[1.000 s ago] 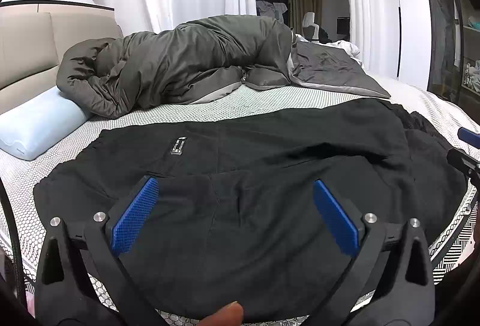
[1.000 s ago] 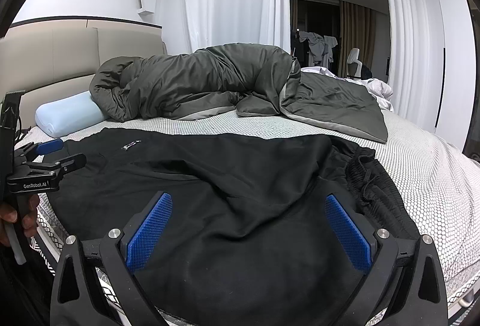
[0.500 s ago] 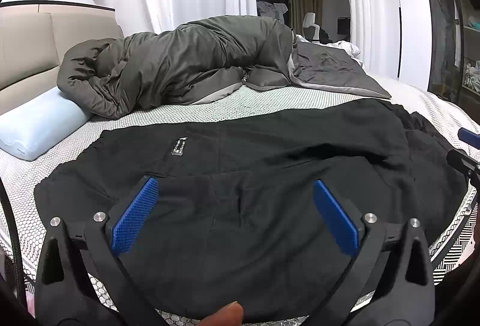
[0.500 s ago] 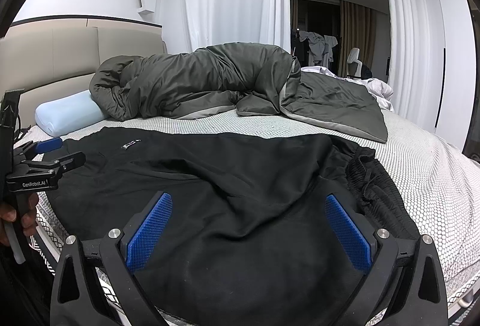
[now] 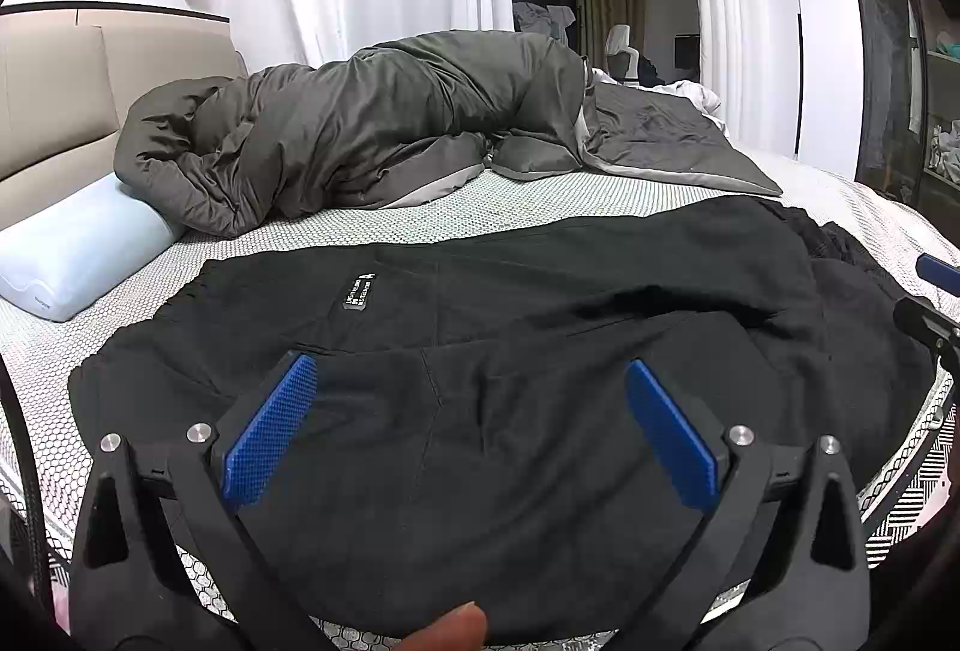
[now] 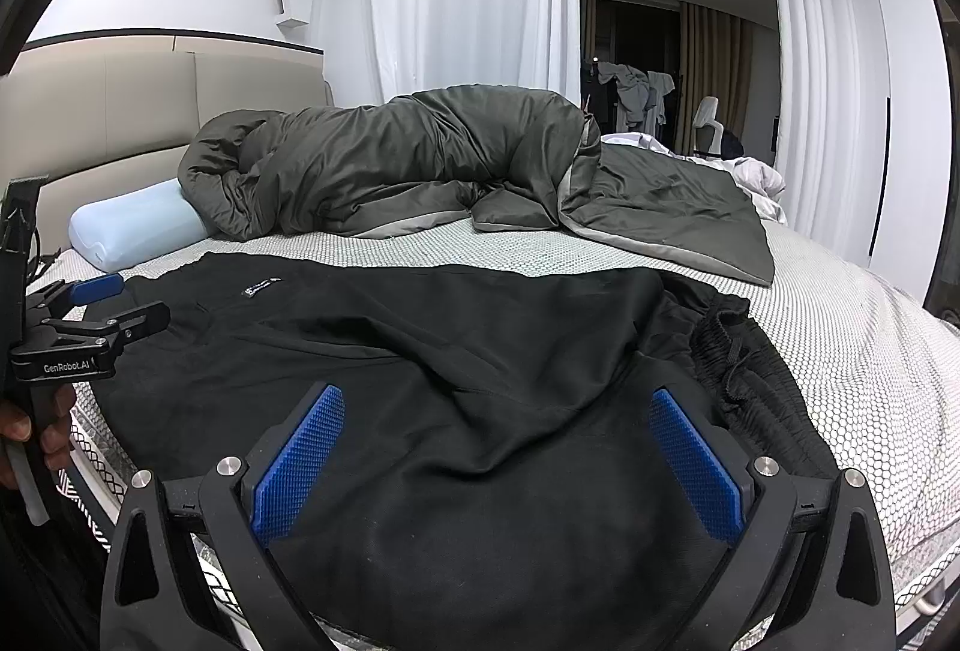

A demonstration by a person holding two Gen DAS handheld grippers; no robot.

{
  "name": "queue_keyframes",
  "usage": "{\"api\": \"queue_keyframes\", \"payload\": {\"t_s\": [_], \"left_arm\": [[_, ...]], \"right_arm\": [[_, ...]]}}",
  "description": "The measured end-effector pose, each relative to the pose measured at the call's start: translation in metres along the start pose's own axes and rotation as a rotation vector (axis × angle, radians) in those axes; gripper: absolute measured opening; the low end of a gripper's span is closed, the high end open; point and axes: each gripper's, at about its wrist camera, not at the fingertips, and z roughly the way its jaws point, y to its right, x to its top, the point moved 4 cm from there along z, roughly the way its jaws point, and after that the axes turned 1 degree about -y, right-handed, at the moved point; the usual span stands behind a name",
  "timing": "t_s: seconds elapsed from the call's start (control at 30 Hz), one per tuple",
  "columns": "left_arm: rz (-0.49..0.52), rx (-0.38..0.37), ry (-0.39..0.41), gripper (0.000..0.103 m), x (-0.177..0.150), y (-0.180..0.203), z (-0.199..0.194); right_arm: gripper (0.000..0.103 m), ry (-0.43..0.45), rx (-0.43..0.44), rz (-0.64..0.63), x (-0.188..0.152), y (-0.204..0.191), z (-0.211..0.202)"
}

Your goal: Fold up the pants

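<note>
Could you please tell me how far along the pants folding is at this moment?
Done: the black pants lie spread across the bed, rumpled, no neat fold visible. In hand: nothing; the left gripper and right gripper hover over them, jaws open. Left: all the folding.

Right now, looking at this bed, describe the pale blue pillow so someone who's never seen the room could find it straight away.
Start at the beige padded headboard at the bed's left end. Just in front of it, on the white honeycomb-patterned mattress cover, lies the pale blue pillow, its right end tucked against the bunched dark grey duvet. It is the only light blue, smooth, rounded thing there; the black pants lie flat nearer the camera.
</note>
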Motion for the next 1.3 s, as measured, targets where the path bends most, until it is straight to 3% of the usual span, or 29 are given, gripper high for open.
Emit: {"api": "queue_keyframes", "payload": {"t_s": [0.83, 1.07, 1.3], "left_arm": [[-0.016, -0.016, -0.021, 0.102, 0.003, -0.010, 0.003], [-0.037, -0.019, -0.009, 0.102, 0.006, -0.022, 0.002], [-0.039, 0.073, -0.005, 0.102, 0.005, -0.058, 0.001]], "right_arm": [[0.103, -0.011, 0.006, 0.037, 0.002, 0.005, 0.003], [0.103, -0.020, -0.027, 0.045, 0.009, 0.016, 0.004], [0.103, -0.091, 0.031, 0.060, 0.030, 0.044, 0.016]]}}
